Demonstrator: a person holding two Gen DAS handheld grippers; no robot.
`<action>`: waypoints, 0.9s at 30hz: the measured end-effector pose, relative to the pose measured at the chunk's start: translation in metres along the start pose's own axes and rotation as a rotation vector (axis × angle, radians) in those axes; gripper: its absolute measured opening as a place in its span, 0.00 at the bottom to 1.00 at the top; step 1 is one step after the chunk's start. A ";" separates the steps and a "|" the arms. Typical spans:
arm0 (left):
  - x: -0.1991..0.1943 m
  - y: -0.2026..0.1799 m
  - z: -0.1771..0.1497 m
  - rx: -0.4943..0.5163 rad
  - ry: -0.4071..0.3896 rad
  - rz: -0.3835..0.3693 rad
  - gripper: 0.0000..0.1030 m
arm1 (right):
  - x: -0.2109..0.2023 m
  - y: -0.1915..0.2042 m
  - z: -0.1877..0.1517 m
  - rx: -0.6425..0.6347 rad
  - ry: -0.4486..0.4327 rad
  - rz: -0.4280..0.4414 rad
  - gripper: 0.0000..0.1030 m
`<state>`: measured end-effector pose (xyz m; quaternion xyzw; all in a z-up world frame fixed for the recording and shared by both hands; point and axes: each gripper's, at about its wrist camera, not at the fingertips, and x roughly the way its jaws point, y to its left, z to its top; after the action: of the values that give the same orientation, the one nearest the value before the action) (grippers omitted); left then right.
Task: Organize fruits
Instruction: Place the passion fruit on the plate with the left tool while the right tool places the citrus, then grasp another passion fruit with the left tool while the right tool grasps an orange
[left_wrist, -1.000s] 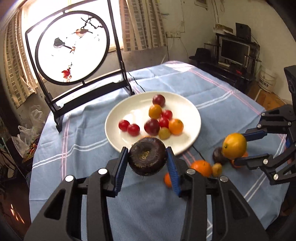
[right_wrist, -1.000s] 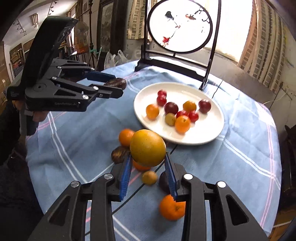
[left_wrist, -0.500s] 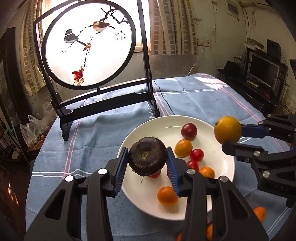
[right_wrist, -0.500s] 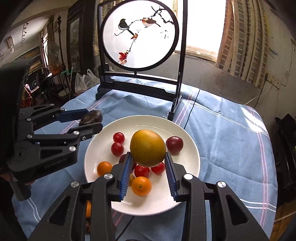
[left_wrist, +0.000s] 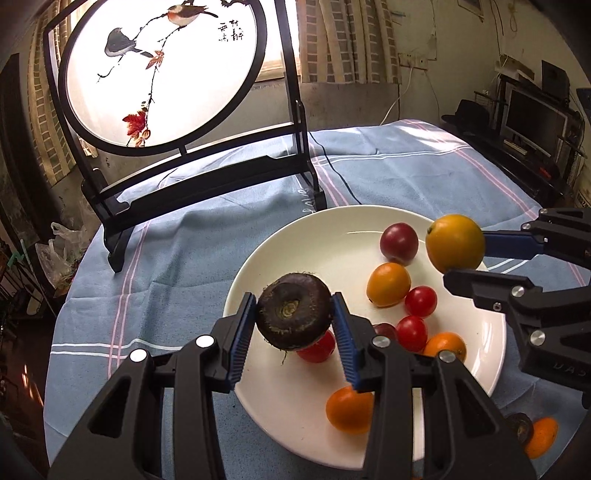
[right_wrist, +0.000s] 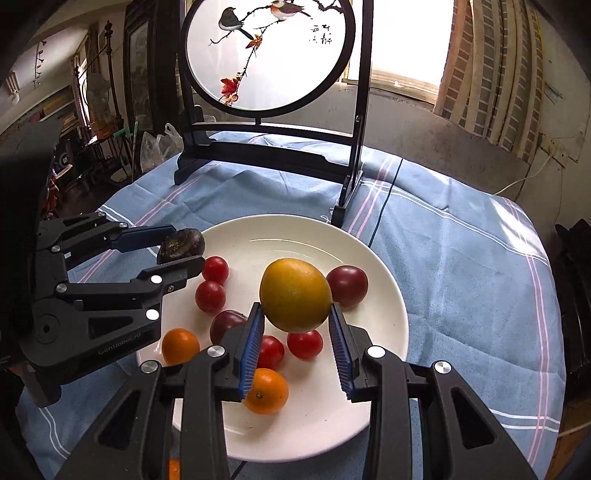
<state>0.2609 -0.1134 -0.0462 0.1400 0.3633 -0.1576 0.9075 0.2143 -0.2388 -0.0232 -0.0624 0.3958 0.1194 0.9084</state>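
Note:
My left gripper (left_wrist: 294, 321) is shut on a dark brown round fruit (left_wrist: 294, 311) and holds it above the left part of the white plate (left_wrist: 295, 236). My right gripper (right_wrist: 295, 328) is shut on a large yellow-orange fruit (right_wrist: 295, 294) above the plate's (right_wrist: 384, 332) middle. Each gripper shows in the other's view: the right (left_wrist: 458, 258) at the plate's right side, the left (right_wrist: 173, 251) at its left rim. On the plate lie several red cherry tomatoes (right_wrist: 210, 295), small orange fruits (right_wrist: 266, 390) and a dark red plum (right_wrist: 348, 280).
A black-framed round bird screen (left_wrist: 162, 74) stands behind the plate on the blue cloth (left_wrist: 177, 251). A black cable (left_wrist: 332, 170) runs past its foot. A small orange fruit (left_wrist: 541, 435) and a dark fruit (left_wrist: 519, 426) lie off the plate at front right.
Both grippers have carried their fruits forward from the loose pile to above the plate and are now closer to it. Both stay shut on their fruit.

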 end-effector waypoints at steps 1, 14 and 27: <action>0.001 -0.001 0.000 0.002 0.000 0.003 0.39 | 0.000 0.000 0.000 -0.001 0.001 0.000 0.35; 0.006 -0.004 -0.001 0.008 -0.018 0.034 0.71 | 0.003 -0.003 0.003 0.011 -0.020 -0.030 0.54; -0.027 -0.002 -0.011 0.013 -0.051 0.028 0.71 | -0.037 -0.001 -0.022 -0.010 -0.033 -0.007 0.54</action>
<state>0.2344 -0.1058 -0.0351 0.1467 0.3372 -0.1508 0.9176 0.1746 -0.2503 -0.0111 -0.0661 0.3802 0.1192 0.9148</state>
